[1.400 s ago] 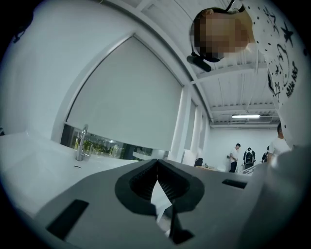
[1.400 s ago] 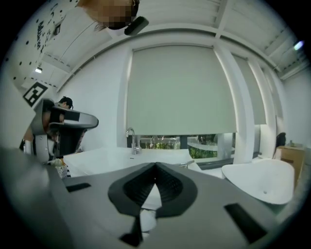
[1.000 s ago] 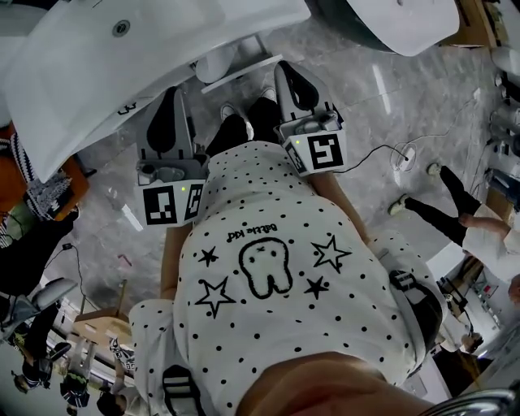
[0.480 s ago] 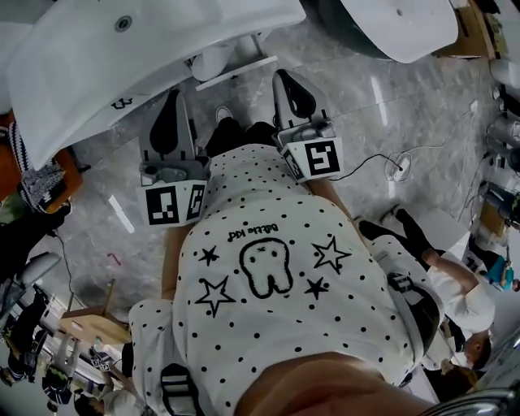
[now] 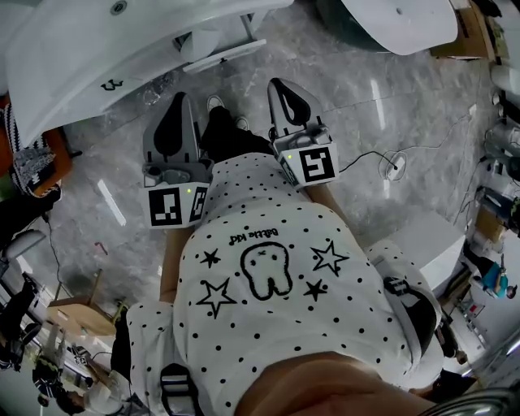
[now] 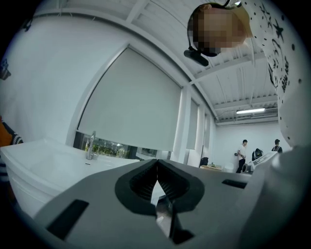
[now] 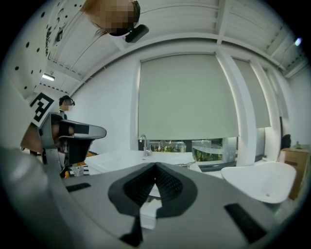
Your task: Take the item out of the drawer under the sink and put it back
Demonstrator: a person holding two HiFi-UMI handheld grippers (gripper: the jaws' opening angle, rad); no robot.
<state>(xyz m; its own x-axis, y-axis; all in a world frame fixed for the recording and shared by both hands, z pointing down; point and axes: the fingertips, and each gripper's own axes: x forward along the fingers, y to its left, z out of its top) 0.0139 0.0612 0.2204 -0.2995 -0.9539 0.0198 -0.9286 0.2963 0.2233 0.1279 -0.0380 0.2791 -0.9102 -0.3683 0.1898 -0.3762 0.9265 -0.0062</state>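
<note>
While you stand facing the sink (image 5: 89,57), you hold both tools low against your spotted shirt (image 5: 268,309), on your side of the sink's front rim and apart from it. The left hand-held gripper (image 6: 157,168) has its jaws pressed together at the tips, and nothing sits between the ribbed pads. The right hand-held gripper (image 7: 155,168) is pressed together in the same way and is equally empty.

From your head view, the left one lies just short of the sink's front edge. The right one lies off the sink's right end, over the marble floor (image 5: 366,122). Both point roughly level towards the sink. Each gripper view looks across the white sink top to the faucet (image 6: 91,146) at its far side, with a window blind (image 7: 189,97) behind that.

The item appears in no view, so you cannot tell where it is. Only a white edge (image 5: 213,57) shows beneath the sink's rim, and you cannot tell from here whether that is the drawer.

A second white basin (image 5: 398,20) stands well to the right of the sink. A cable (image 5: 366,158) trails over the floor on that same side. Your shoes (image 5: 215,104) rest on the floor just short of the sink, between the two grippers.
</note>
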